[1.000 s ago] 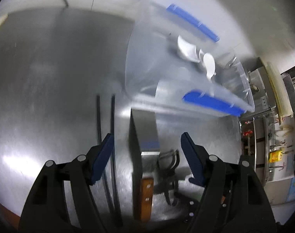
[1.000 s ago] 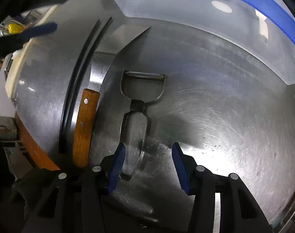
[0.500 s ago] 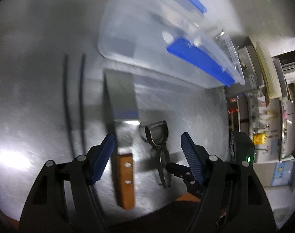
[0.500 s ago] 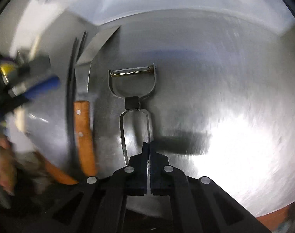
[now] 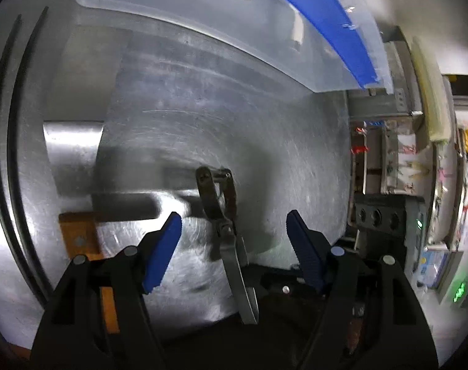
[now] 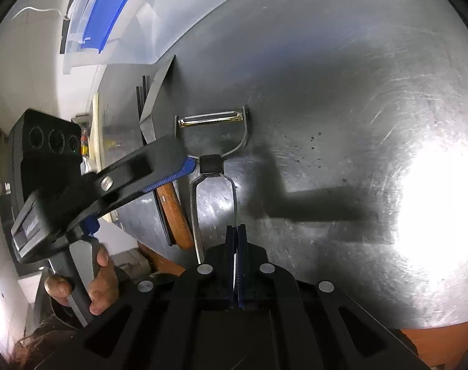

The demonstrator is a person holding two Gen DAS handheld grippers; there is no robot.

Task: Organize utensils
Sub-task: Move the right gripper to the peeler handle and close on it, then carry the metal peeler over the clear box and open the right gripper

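A metal peeler [image 6: 214,154] is held off the steel table [image 6: 342,108] by its wire handle. My right gripper [image 6: 237,231] is shut on one side of that handle. In the left wrist view the peeler [image 5: 224,215] hangs between the pads of my open left gripper [image 5: 234,231], which touches nothing. A cleaver with a wooden handle [image 5: 80,237] and wide blade [image 5: 76,141] lies on the table to the left; it also shows in the right wrist view [image 6: 175,215]. A clear plastic bin with a blue rim [image 5: 311,15] stands at the far side.
Two black chopsticks [image 5: 6,123] lie along the left of the cleaver. The table's front edge [image 6: 434,339] is close below my right gripper. Shelving and equipment [image 5: 419,185] stand past the table's right edge.
My right gripper shut on the peeler's handle and lifted it. My left gripper swung in close, so the peeler now sits between its open pads.
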